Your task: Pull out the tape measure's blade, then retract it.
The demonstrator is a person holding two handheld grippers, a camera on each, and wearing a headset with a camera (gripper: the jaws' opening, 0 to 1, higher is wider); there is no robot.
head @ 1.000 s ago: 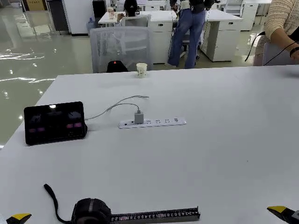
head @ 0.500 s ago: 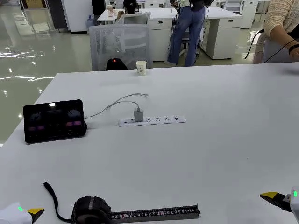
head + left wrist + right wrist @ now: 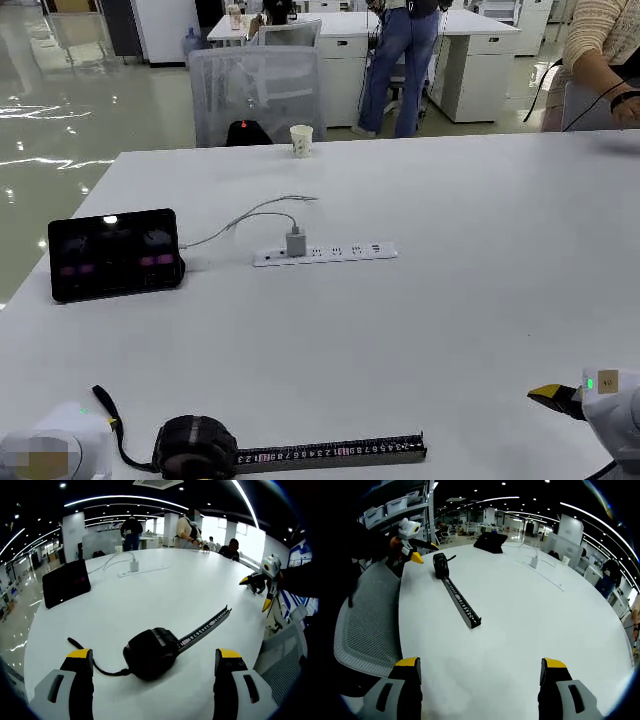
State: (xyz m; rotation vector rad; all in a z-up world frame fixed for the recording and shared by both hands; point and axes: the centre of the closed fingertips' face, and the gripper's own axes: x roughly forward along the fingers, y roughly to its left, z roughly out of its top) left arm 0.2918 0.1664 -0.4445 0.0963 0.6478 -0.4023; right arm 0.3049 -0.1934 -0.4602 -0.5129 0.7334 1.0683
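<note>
Left tool (image 3: 154, 655) gapes before tape measure's (image 3: 150, 652) numbered blade (image 3: 205, 628).

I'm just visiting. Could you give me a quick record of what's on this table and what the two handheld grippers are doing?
Tape measure: black case on white table, blade pulled out, lying flat
Left gripper: open, case just ahead, untouched
Right gripper: open, apart from the blade's end
Other items: tablet, power strip, paper cup

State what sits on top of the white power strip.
A grey charger is plugged into the power strip near its left end, its cable running toward the dark tablet. The socket under it is covered; the other sockets look free.
</note>
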